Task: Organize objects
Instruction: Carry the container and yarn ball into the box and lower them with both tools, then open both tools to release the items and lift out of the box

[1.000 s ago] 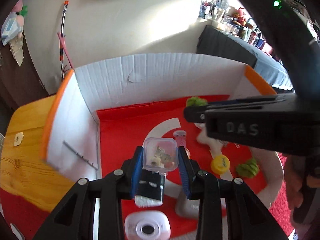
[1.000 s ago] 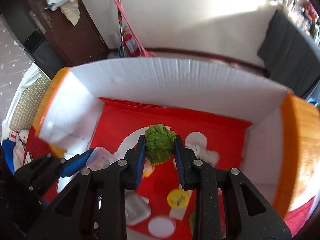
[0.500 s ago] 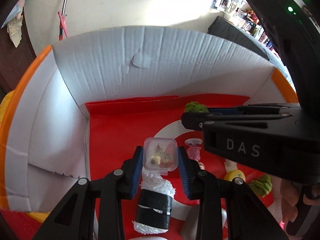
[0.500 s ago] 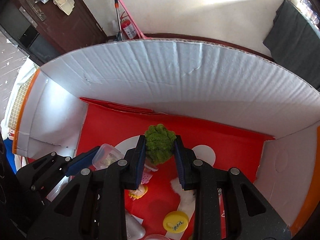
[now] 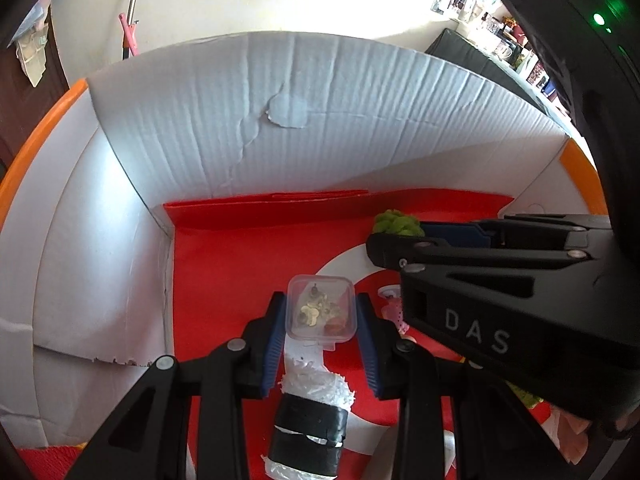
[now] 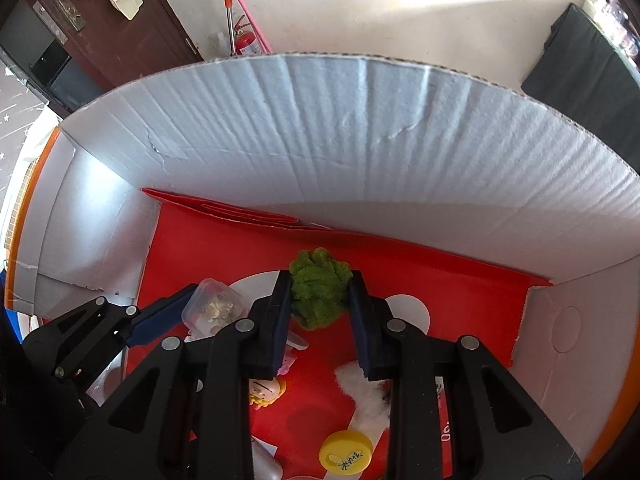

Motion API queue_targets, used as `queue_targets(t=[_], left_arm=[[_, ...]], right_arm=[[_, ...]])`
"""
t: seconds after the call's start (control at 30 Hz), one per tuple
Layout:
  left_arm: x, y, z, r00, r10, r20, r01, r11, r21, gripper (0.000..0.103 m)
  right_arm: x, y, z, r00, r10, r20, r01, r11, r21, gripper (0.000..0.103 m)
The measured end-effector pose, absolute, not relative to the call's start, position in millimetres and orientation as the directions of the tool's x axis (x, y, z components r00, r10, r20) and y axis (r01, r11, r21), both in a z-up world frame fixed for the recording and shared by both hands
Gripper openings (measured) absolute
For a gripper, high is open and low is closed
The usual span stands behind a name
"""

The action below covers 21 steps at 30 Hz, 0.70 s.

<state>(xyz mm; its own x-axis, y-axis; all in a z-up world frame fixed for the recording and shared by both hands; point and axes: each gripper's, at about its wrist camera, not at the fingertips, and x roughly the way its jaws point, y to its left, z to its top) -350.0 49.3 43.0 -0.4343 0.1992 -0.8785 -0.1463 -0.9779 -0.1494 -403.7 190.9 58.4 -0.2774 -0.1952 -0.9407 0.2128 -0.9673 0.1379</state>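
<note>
Both grippers are down inside a cardboard box (image 5: 288, 128) with white walls and a red floor. My left gripper (image 5: 321, 314) is shut on a small clear plastic box (image 5: 321, 312) of little trinkets; it also shows in the right wrist view (image 6: 214, 308). My right gripper (image 6: 320, 300) is shut on a fuzzy green ball (image 6: 318, 288), held above the red floor (image 6: 224, 256); the ball's top shows in the left wrist view (image 5: 396, 222) beyond the right gripper's body (image 5: 500, 280).
On the box floor lie a black-and-white roll (image 5: 310, 420), a yellow cap (image 6: 346, 450), a small yellow-haired figure (image 6: 266, 390), white fluff (image 6: 366, 380) and a pink item (image 5: 394, 312). The box walls (image 6: 360, 140) stand close ahead and at both sides.
Both grippers have moved forward and down into the box with their loads; the far wall looms larger and the floor objects have slid toward the bottom of the views.
</note>
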Motion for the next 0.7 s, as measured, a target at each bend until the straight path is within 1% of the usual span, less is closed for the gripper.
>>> queue_targets(t=[0.27, 0.7], left_arm=[[-351.8, 54.3, 46.4, -0.435, 0.204, -0.877, -0.149, -0.977, -0.154, 0.036], [-350.7, 39.5, 39.6, -0.434, 0.214, -0.875, -0.149, -0.975, -0.164, 0.036]], right_arm=[[-401.8, 186.6, 57.7, -0.281, -0.186, -0.942, 0.209, -0.969, 0.129, 0.026], [-409.0, 184.5, 49.7, -0.276, -0.19, -0.942, 0.205, -0.969, 0.135, 0.027]])
